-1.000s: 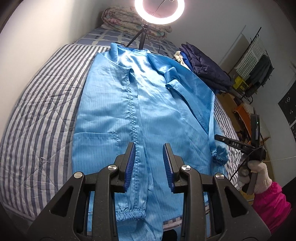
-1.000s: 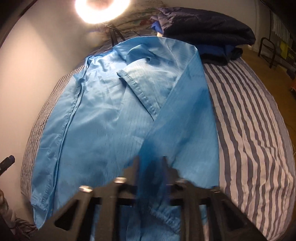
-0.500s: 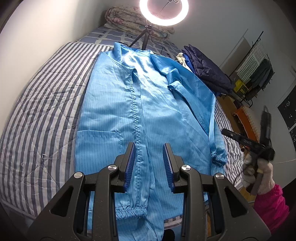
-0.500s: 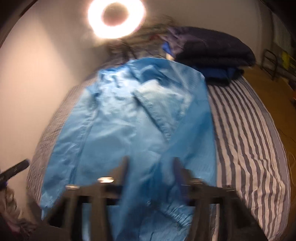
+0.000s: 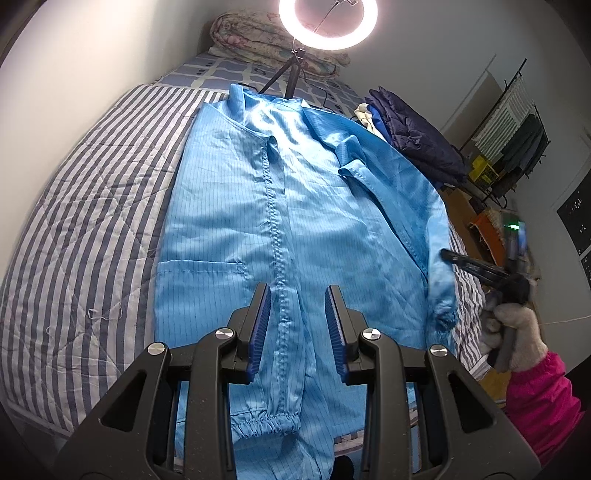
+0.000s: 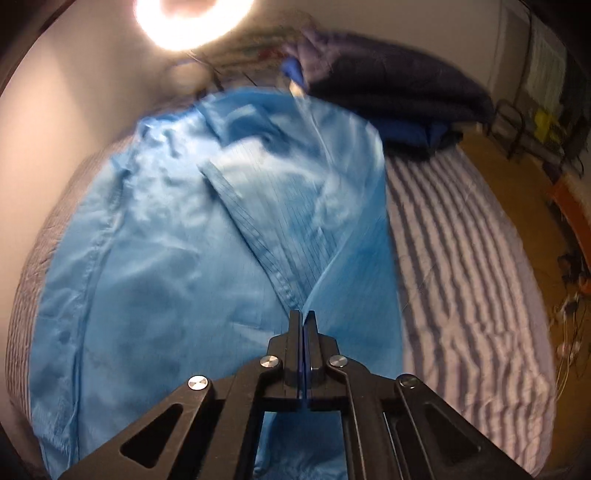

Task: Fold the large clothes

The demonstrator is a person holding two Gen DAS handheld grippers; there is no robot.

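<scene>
A large light-blue coat (image 5: 280,206) lies front-up on the striped bed, collar at the far end. My left gripper (image 5: 297,325) hovers open over the coat's lower front by the placket, with nothing pinched between its blue pads. One elastic cuff (image 5: 264,424) lies just below it. My right gripper (image 6: 303,317) is shut on the edge of the coat's right sleeve (image 6: 351,251), which rises in a taut fold from the jaws. In the left wrist view that right gripper (image 5: 448,255) meets the sleeve (image 5: 439,280) at the bed's right side, held by a gloved hand (image 5: 517,332).
The striped quilt (image 5: 85,236) extends left of the coat and to the right (image 6: 461,277). A dark folded jacket pile (image 5: 413,144) sits at the far right corner. A ring light on a tripod (image 5: 327,22) stands by the collar. A clothes rack (image 5: 517,147) stands beyond the bed.
The right gripper opened, then shut again on the sleeve edge and lifted it slightly. The sleeve's cuff end now hangs raised at the bed's right side. The left gripper stayed still.
</scene>
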